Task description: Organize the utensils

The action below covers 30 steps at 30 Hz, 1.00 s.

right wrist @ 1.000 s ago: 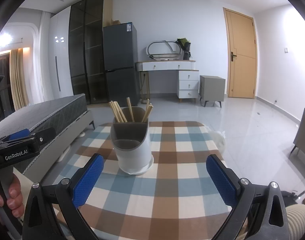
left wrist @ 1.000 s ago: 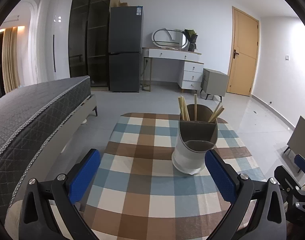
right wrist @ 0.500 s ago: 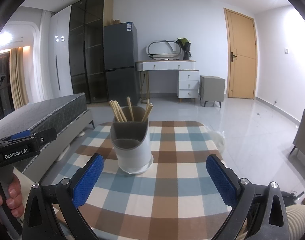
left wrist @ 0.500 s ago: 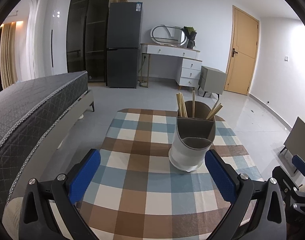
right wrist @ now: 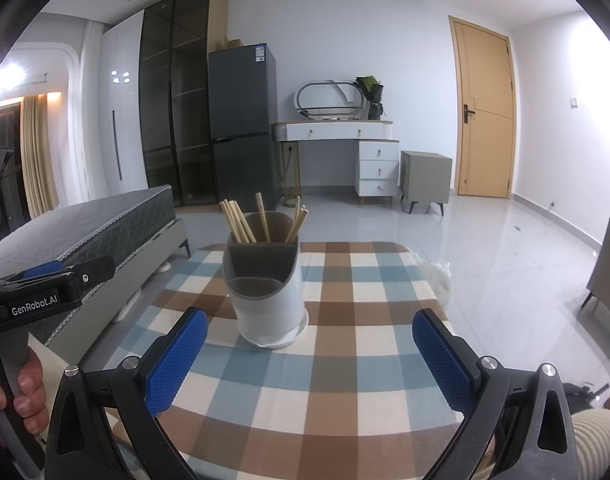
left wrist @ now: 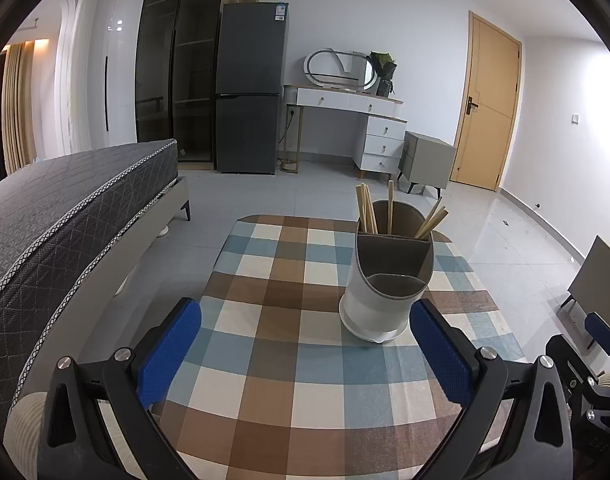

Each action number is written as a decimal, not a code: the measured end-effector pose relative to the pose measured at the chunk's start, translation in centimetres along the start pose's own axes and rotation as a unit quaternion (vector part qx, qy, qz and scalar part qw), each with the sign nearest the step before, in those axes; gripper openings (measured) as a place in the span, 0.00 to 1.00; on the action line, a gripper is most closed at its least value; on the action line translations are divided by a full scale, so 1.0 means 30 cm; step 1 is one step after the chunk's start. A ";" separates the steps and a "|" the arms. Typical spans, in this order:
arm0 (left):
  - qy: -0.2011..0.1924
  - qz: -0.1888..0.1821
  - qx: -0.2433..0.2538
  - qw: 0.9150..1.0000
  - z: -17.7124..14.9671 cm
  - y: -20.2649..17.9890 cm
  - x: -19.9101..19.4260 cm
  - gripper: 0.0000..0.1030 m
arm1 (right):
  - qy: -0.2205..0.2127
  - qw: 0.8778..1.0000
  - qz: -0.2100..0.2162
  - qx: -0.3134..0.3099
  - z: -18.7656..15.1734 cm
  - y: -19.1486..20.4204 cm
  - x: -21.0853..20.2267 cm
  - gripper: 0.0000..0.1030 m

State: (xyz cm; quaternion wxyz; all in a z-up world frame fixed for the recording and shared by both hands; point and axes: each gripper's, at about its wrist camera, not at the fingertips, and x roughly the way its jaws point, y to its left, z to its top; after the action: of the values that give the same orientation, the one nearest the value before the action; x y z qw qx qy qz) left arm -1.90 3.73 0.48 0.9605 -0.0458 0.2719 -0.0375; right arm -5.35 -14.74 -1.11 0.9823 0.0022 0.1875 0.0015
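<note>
Wooden chopsticks (left wrist: 389, 212) are standing in the rear compartment of the white utensil holder (left wrist: 385, 292), which is sitting on the checked bench (left wrist: 273, 344); its lower front pocket is showing empty. The left gripper (left wrist: 305, 356) and right gripper (right wrist: 309, 364) are hovering with jaws spread wide and empty, probably because no loose utensil is showing.

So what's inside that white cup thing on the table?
Wooden chopsticks stand in the back section of the holder. The front sections look empty, but their bottoms, and the chopsticks' lower ends, are hidden.
</note>
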 end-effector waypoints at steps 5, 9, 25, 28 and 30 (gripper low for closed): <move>0.000 0.002 0.000 1.000 -0.001 0.001 0.002 0.98 | 0.000 1.000 0.000 0.000 0.000 0.001 0.000 1.00; 0.001 0.001 0.000 1.000 -0.003 0.003 0.005 0.98 | 0.001 1.000 0.000 -0.001 0.000 0.001 0.001 1.00; -0.005 0.003 0.006 1.000 -0.007 -0.003 0.001 0.98 | 0.000 1.000 -0.001 -0.006 -0.006 -0.001 -0.005 1.00; -0.003 0.004 0.006 1.000 -0.006 -0.001 0.003 0.98 | -0.004 1.000 -0.007 -0.004 -0.003 -0.005 -0.008 1.00; -0.002 0.004 0.007 1.000 -0.004 0.000 0.002 0.98 | -0.004 1.000 -0.008 -0.002 0.000 -0.008 -0.006 1.00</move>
State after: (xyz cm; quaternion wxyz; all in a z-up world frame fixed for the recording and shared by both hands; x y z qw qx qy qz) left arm -1.89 3.71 0.35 0.9614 -0.0382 0.2701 -0.0354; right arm -5.52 -14.99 -1.06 0.9829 -0.0010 0.1838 -0.0061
